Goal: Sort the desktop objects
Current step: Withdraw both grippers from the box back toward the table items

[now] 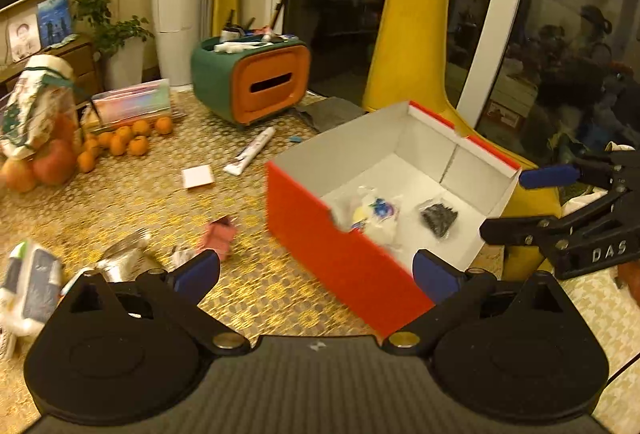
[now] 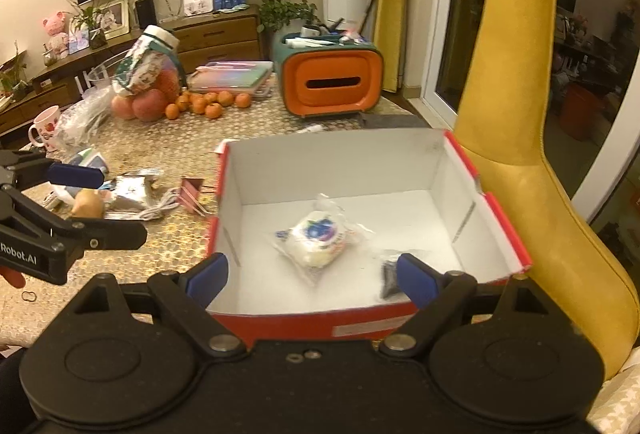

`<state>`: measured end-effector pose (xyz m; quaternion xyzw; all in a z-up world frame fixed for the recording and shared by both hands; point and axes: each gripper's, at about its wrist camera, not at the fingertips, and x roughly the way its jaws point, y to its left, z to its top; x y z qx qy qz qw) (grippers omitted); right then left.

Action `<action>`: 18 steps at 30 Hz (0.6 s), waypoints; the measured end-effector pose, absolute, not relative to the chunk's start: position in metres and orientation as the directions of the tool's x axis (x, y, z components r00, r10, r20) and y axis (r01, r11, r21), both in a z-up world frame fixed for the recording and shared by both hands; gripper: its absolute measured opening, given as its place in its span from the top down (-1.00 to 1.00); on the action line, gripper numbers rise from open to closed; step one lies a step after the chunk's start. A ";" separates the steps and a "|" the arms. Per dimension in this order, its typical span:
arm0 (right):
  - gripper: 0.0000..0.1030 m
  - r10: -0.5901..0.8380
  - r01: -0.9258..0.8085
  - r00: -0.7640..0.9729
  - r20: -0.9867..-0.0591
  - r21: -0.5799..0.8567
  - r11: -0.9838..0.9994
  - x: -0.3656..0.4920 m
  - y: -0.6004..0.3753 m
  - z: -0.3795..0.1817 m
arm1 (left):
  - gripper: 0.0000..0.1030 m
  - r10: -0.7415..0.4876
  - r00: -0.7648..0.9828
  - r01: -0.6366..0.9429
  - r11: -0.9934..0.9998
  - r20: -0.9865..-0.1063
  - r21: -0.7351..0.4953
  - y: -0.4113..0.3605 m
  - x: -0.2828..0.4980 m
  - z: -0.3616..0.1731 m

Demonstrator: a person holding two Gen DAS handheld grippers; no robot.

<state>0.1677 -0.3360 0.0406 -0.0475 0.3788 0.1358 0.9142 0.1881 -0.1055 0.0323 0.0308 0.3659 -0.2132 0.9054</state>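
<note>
A red cardboard box (image 1: 320, 234) with a white inside stands on the patterned tablecloth. On its floor lie a clear bag with a white and blue item (image 2: 318, 238) and a small bag of black pieces (image 1: 438, 216). My left gripper (image 1: 316, 274) hovers over the box's near left corner, open, with nothing between its pads. My right gripper (image 2: 312, 276) hangs over the box's near edge, open and holding nothing. Each gripper also shows in the other's view, the right gripper (image 1: 520, 202) by the box's right side and the left gripper (image 2: 100, 204) left of the box.
Left of the box lie a pink binder clip (image 1: 218, 238), a foil packet (image 1: 124, 254), a white pad (image 1: 197, 176), a toothpaste tube (image 1: 250, 152) and a white cable (image 2: 164, 204). Behind stand a green and orange organiser (image 1: 252, 82) and oranges (image 1: 132, 138). A yellow chair (image 2: 520, 154) flanks the right.
</note>
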 end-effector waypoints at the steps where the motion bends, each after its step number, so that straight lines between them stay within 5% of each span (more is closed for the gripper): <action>1: -0.77 0.215 -0.292 0.679 -0.702 0.009 0.956 0.166 -0.329 0.042 | -1.00 -0.358 0.647 0.403 0.910 -0.673 -0.097 -0.099 0.185 0.032; 18: -0.77 0.291 -0.395 0.664 -0.689 0.007 0.918 0.176 -0.222 0.038 | -1.00 -0.250 0.728 0.243 0.965 -0.638 -0.101 -0.003 0.154 0.007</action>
